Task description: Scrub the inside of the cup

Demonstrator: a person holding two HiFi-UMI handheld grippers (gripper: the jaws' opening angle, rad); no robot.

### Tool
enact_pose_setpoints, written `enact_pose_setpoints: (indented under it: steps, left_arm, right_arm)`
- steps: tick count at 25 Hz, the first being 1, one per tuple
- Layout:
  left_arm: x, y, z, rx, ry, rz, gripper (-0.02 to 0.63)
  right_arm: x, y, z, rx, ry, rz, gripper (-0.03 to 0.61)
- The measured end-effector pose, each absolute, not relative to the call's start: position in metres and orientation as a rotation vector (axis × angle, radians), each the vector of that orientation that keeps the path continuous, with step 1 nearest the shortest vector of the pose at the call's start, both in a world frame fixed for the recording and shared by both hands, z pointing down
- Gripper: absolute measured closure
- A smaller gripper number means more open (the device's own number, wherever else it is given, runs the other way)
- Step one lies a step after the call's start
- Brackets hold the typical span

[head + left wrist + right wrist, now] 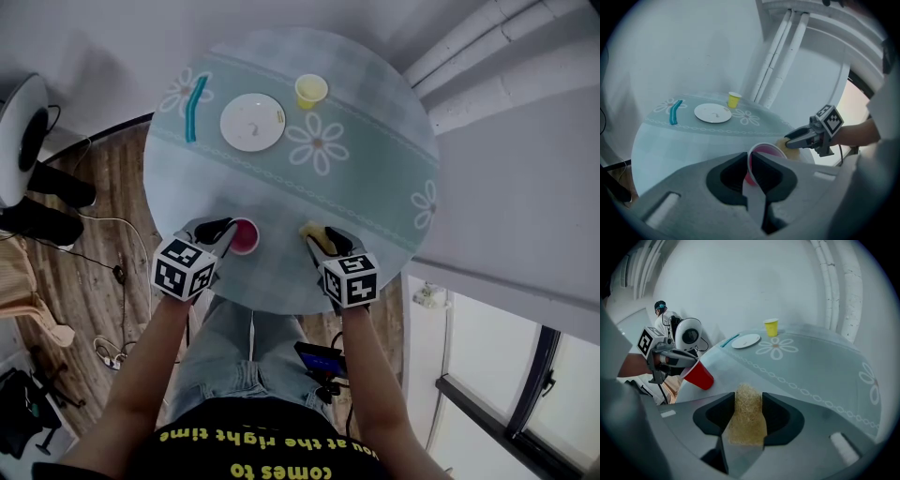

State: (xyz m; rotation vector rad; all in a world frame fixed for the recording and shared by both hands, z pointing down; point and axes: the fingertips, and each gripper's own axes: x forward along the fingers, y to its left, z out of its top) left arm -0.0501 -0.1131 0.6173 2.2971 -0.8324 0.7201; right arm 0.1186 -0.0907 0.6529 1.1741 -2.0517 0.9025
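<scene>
Left gripper (225,231) is clamping the rim of the red cup (244,236), one jaw inside and one outside. The cup is sitting tilted at the near edge of the round table (375,178), mouth leaning toward the gripper. Right gripper (315,240) is just beside it, pinching a scratchy yellow sponge (747,413) that's filling the gap between the jaws; sponge and cup aren't touching. At the far side of the table a yellow cup (311,90), a white plate (252,122) and a teal curved stick (195,108) are lying around. Only readable text: the person's black shirt (272,450) is showing upside-down yellow lettering, "at the right time" and "comes to".
</scene>
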Motion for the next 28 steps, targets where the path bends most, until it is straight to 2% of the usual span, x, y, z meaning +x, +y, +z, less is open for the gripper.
enact_pose_setpoints:
  steps: [5,13,24,28]
  left_arm:
    - [-0.052,-0.114,0.616,2.289,-0.843,0.706,0.583]
    - [-0.053,-0.117,0.614,2.287,-0.862,0.703,0.561]
    - [-0.060,-0.122,0.607,2.288,-0.903,0.692,0.506]
    - [-0.069,-0.130,0.596,2.292,-0.997,0.647,0.505]
  right_arm:
    - [0.114,-0.089,0.652,1.144,-2.073,0.907,0.327]
    - [0.111,-0.089,0.651,1.126,-2.085,0.915,0.279]
    - [0.115,-0.091,0.644,1.139,-2.095,0.888,0.281]
    - [0.115,-0.094,0.635,1.161,-2.117,0.856,0.313]
